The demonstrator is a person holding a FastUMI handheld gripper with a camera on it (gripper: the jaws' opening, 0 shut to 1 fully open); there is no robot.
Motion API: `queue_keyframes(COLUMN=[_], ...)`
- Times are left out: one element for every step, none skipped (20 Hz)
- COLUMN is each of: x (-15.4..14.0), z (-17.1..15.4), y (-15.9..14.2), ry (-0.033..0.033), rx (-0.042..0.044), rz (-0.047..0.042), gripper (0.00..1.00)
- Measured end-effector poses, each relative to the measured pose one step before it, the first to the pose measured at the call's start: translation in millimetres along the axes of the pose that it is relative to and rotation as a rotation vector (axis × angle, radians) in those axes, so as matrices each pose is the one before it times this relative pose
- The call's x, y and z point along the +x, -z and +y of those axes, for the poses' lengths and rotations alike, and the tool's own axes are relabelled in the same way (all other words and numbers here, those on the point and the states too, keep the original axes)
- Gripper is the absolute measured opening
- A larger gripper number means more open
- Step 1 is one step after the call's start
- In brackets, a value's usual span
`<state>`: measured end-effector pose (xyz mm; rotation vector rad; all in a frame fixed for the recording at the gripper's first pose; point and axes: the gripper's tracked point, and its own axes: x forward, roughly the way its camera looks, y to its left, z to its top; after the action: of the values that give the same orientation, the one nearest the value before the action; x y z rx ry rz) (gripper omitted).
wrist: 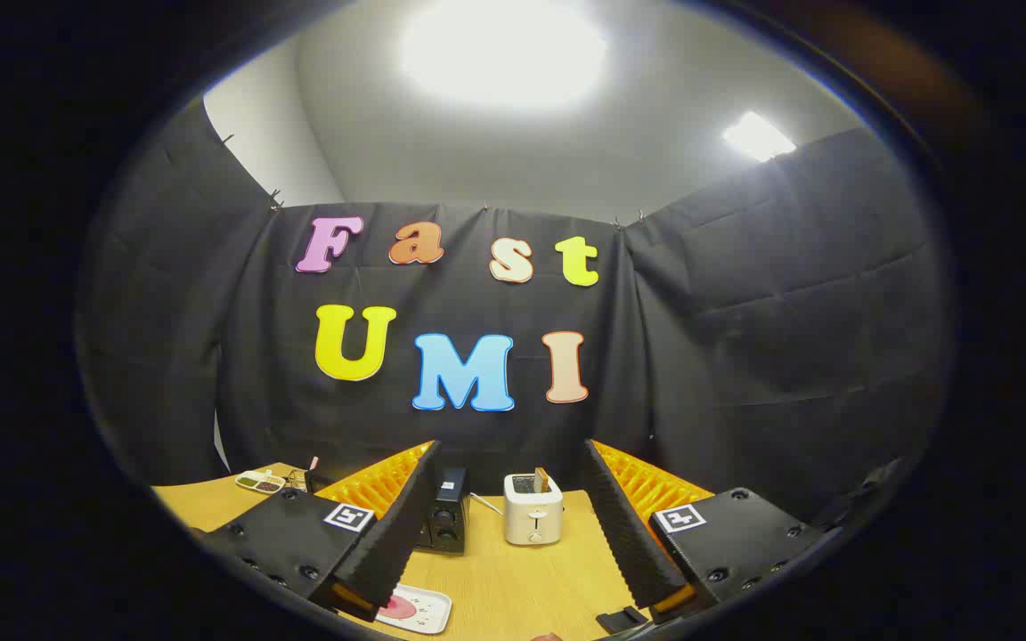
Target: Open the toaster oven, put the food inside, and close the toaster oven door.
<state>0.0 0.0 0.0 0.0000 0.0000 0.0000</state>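
My gripper [511, 463] is held open above the wooden table [513, 579], its two fingers spread wide with nothing between them. Beyond the left finger stands the black toaster oven [446, 521], partly hidden by that finger; its knobs face me and I cannot tell how its door stands. A white plate [419, 610] with pink food [399, 608] on it lies on the table just under the left finger.
A white pop-up toaster [533, 509] with a slice of bread [541, 481] sticking out stands between the fingers, further back. A small tray of condiments [261, 482] sits at the table's far left. A dark object [622, 619] lies near the front edge.
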Motion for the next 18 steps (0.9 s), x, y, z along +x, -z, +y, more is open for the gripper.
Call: queue_keyframes(x=[2.60, 3.20, 4.12, 2.51, 3.08, 1.72, 0.59, 0.71, 0.71, 1.30, 1.82, 1.84, 1.37, 0.75, -0.17, -1.10, -0.73, -0.78], z=[3.95, 2.80, 2.41, 1.71, -1.08, -0.52, 2.18, 2.12, 1.40, 0.69, 0.04, -0.16, 0.76, 1.77, 1.75, 1.31, 1.56, 2.23], y=[0.41, 1.07, 4.15, 5.53, 2.56, -0.04, 0.50, 1.99, 3.76, 2.50, 3.50, 2.29, 1.33, -0.08, -0.81, -2.04, 0.88, 1.01], ry=[0.00174, 0.00187, -0.00145, 0.00071, 0.00470, 0.00433, -0.00286, -0.00630, -0.00706, -0.00485, -0.00208, 0.00185, 0.00203, 0.00070, -0.00024, 0.00053, -0.00070, -0.00177], rx=[0.00979, 0.01778, 0.01465, 0.00854, 0.00126, -0.00100, -0.00212, -0.00340, -0.00491, -0.00310, -0.00138, 0.00182, 0.00284, 0.00315, 0.00202, 0.00139, -0.00007, -0.00302], rz=[0.00461, 0.00414, 0.01439, 0.01924, 0.01065, -0.00140, -0.00079, 0.00215, 0.00667, 0.00761, 0.00996, 0.01191, 0.00803, 0.00370, -0.00333, -0.00534, -0.00390, 0.00123], gripper=[0.98, 0.98, 0.98, 0.98, 0.98, 0.99, 0.99, 0.98, 0.98, 0.98, 0.98, 0.98, 0.98, 0.98, 0.98, 0.98, 0.98, 0.98])
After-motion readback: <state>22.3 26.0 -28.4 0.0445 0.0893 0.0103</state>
